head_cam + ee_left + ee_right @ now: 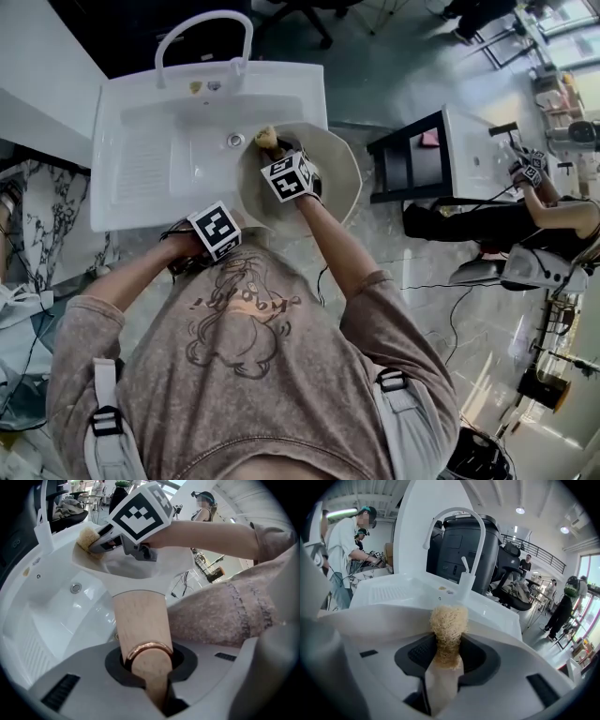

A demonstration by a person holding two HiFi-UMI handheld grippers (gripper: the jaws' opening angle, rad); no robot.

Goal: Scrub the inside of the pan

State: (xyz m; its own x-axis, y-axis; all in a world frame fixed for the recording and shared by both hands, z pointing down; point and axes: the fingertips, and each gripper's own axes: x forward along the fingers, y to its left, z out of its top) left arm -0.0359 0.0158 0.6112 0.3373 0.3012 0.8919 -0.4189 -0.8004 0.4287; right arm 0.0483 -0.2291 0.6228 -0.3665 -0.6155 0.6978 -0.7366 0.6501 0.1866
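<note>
A cream pan (pixel 343 174) is held over the right end of the white sink (pixel 141 159). My left gripper (pixel 223 227) is shut on the pan's wooden handle (pixel 140 620), clamped just past its copper ring (pixel 149 649); the jaws (pixel 148 670) press both sides of it. Inside the pan, near its far wall, my right gripper (pixel 282 156) is shut on a tan loofah sponge (pixel 266 138). The sponge (pixel 448 623) sticks out between the right gripper (pixel 447 651) jaws toward the pan's pale wall (pixel 370 620). In the left gripper view, the sponge (pixel 86 537) touches the pan (pixel 140 571) rim area.
A white arched faucet (pixel 202 28) stands at the sink's back and a drain (pixel 235 140) lies left of the pan. To the right are a black stand with another sink (pixel 450 155) and a second person (pixel 548 214). Cables run over the floor.
</note>
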